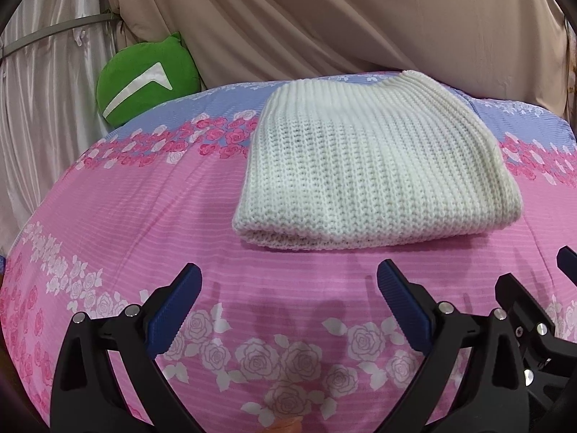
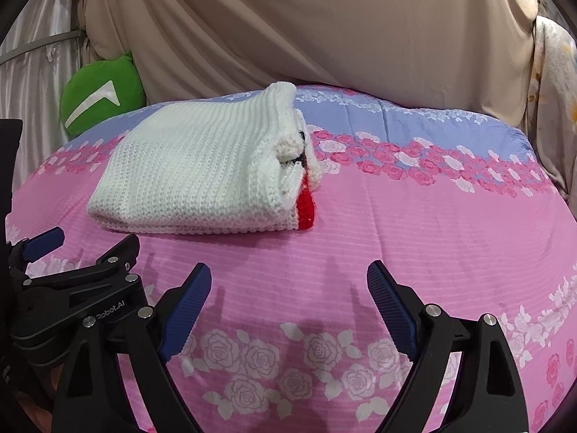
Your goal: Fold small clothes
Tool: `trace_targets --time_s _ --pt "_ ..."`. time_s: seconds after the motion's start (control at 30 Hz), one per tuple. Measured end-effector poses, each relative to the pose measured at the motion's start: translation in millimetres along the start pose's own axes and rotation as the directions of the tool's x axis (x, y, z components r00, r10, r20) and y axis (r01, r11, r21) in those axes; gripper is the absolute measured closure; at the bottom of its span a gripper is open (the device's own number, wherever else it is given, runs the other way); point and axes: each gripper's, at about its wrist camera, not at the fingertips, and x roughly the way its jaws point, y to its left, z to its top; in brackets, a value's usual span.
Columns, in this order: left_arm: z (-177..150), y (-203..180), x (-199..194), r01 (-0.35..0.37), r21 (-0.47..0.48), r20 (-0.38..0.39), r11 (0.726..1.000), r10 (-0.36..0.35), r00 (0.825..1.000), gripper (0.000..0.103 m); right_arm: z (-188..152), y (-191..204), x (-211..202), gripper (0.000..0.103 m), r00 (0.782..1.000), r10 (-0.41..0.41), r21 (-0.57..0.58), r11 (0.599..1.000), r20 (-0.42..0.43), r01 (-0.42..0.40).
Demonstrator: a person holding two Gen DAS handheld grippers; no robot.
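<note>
Lying folded on the pink bedspread (image 1: 144,223), the white knit garment (image 1: 368,166) is seen at 1 o'clock of the released, empty left gripper (image 1: 288,281), at 11 o'clock of the equally released right gripper (image 2: 288,281), long axis side-to-side, neither clearly nearer.

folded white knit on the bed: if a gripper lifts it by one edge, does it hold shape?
Probably not. The white knit garment is chunky, soft yarn, so it should sag. Its stacked layers, loose at the end showing red, would likely unfold. A push should drag it on the pink bedspread, not slide.

White knit garment (image 1: 371,166), folded flat, red edge, on pink bedspread (image 1: 144,223)
</note>
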Motion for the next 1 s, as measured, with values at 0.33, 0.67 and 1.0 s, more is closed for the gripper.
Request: trace_targets --time_s 0.33,0.67,1.0 --pt "-0.2 -0.6 -0.7 -0.001 0.001 -0.001 1.000 0.002 1.000 0.008 -0.7 -0.1 1.9 0.017 1.000 -0.002 0.011 1.000 -0.014 0.002" --pt "-0.5 -0.8 -3.0 -0.004 0.001 0.003 1.000 0.004 1.000 0.008 -0.6 -0.6 2.2 0.017 1.000 0.000 0.010 1.000 -0.013 0.000" --pt "0.4 -2.5 -4.8 -0.007 0.002 0.014 1.000 0.007 1.000 0.009 -0.6 -1.7 2.4 0.017 1.000 0.000 0.013 1.000 -0.011 0.000"
